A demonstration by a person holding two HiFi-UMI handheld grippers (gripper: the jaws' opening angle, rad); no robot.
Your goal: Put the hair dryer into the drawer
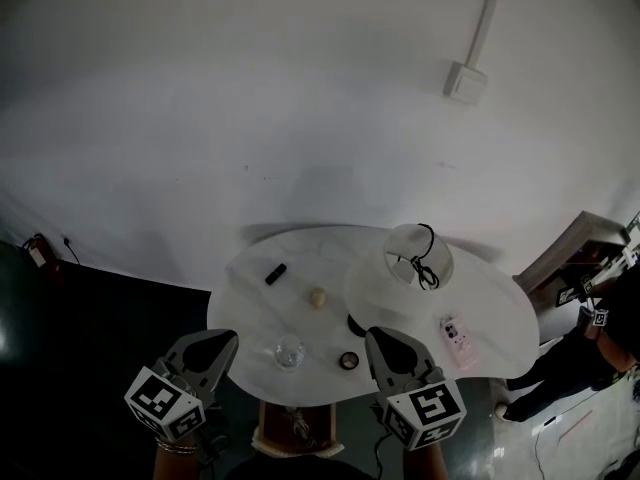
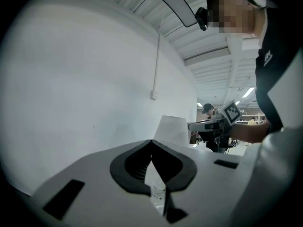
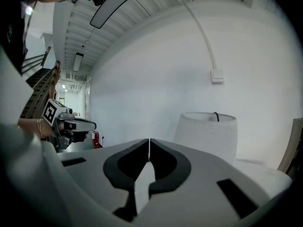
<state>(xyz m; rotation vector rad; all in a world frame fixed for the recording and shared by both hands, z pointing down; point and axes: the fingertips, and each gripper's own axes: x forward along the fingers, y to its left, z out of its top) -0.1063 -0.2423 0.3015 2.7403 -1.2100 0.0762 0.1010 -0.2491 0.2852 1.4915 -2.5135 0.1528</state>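
Both tools sit lowest in frame. The left gripper (image 1: 222,340) and right gripper (image 1: 378,336) each have jaws closed tip to tip on nothing, and both hover at the near edge of the white table (image 1: 250,308). Right of centre stands a white tub (image 1: 418,253). A black cord (image 1: 428,268) loops over its rim, possibly the hair dryer's; the body is hidden.

A grey, wedge-shaped left tool (image 1: 226,338) and its twin, the right tool (image 1: 378,336), each have black-lined jaws with rounded cut-outs and black rectangular slots in the shell. Behind them sit the left cube (image 1: 163,401) and the right cube (image 1: 425,411), white with black square markers. A bracelet (image 1: 176,448) rings the left wrist, and the person wears a dark top (image 2: 278,79) with a small white mark.
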